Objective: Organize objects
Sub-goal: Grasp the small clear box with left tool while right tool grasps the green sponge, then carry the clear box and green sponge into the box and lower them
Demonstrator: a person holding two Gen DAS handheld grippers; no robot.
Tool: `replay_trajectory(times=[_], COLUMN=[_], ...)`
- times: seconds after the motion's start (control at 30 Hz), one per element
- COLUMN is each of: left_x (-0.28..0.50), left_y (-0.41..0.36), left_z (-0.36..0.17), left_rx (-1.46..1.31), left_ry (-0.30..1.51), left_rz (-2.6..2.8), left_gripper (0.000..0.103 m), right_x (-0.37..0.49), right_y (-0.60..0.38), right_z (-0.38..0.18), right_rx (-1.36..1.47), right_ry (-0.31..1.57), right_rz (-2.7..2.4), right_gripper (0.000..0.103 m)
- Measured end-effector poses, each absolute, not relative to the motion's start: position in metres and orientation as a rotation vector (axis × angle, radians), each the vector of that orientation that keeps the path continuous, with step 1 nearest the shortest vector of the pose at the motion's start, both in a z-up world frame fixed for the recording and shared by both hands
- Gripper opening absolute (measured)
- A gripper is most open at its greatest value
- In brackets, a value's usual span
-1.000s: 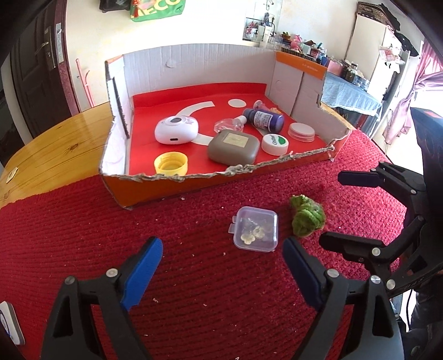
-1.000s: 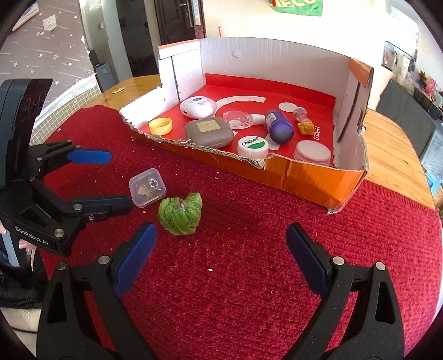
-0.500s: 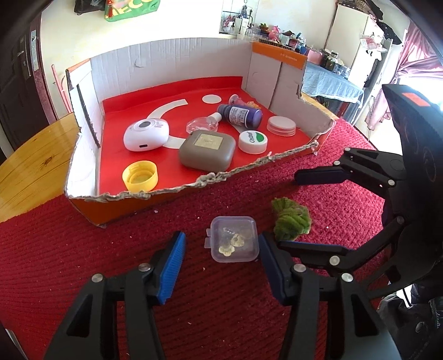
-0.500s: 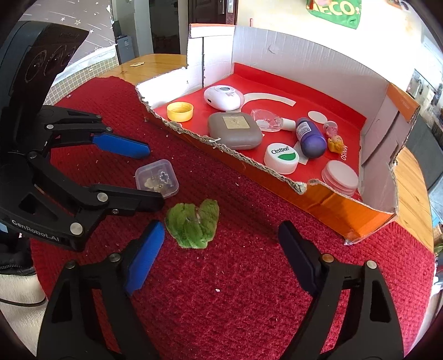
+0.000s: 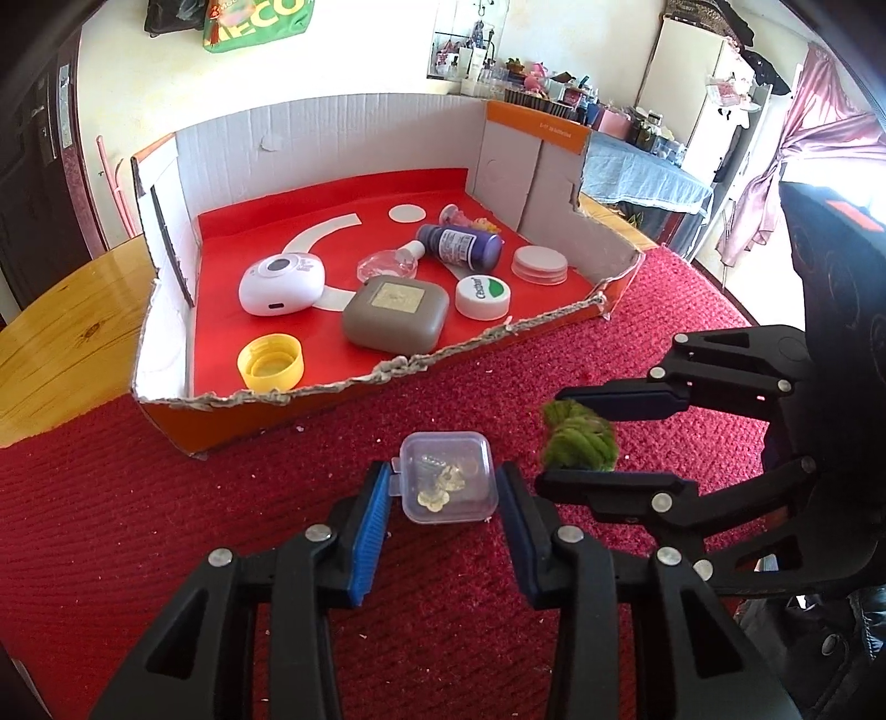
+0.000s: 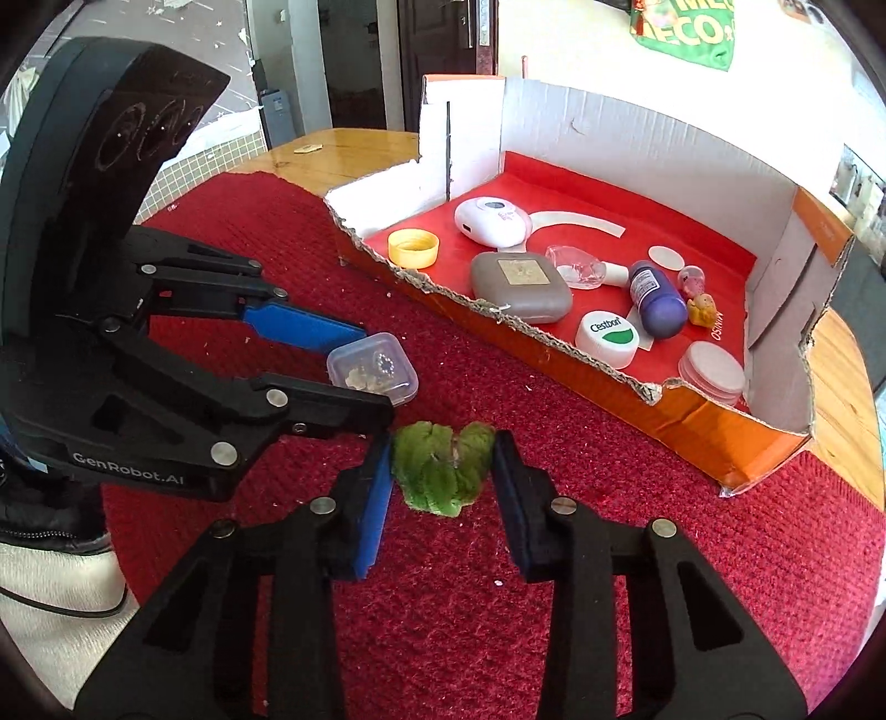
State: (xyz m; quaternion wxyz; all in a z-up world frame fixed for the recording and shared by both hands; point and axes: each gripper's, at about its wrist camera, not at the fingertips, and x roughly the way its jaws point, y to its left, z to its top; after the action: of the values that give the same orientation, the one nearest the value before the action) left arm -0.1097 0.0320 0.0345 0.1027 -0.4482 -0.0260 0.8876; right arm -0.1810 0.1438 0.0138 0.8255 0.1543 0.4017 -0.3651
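Closing left gripper (image 5: 443, 493) jaws pinching clear box (image 5: 447, 483), right gripper (image 6: 442, 471) jaws closing, squeezing green knit (image 6: 441, 466)

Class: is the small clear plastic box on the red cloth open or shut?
Shut. The clear box has its lid sitting flat on top, with small pieces visible inside through it.

You are working in a lived-in home, in what looks like a dining or living room; your worktop (image 5: 66, 332) is a wooden table partly covered by a red knitted cloth (image 5: 166, 526); beyond the worktop a dark panelled door (image 6: 437, 55) stands in a pale wall; past its far right corner a second table under a blue cover (image 5: 642, 177) carries crowded bottles and trinkets; behind that table stands a tall pale cupboard (image 5: 698, 99); pink curtains (image 5: 803, 138) frame a bright window; a green bag (image 5: 255, 22) hangs on the wall.
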Motion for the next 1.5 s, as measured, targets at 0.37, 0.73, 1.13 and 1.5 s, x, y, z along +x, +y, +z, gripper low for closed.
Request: replay_trajectory(times=[0.37, 0.73, 1.13, 1.5], left_x=[-0.102, -0.100, -0.119, -0.215], left_y=[0.026, 0.024, 0.017, 0.005], left_z=[0.053, 0.059, 0.087, 0.095], left_rx=[-1.264, -1.245, -1.194, -1.322], left_ry=[-0.075, -0.089, -0.107, -0.069], left_rz=[2.678, 2.695, 2.706, 2.666], left_gripper=[0.041, 0.041, 0.041, 0.041], right_x=[-0.194, -0.197, -0.200, -0.189], right_y=[0.149, 0.150, 0.129, 0.022], right_z=[0.037, 0.041, 0.078, 0.104], right_rx=[0.327, 0.335, 0.372, 0.545], right_ry=[0.795, 0.778, 0.689, 0.712], right_rz=[-0.828, -0.844, -0.883, -0.972], right_gripper=[0.034, 0.034, 0.034, 0.034])
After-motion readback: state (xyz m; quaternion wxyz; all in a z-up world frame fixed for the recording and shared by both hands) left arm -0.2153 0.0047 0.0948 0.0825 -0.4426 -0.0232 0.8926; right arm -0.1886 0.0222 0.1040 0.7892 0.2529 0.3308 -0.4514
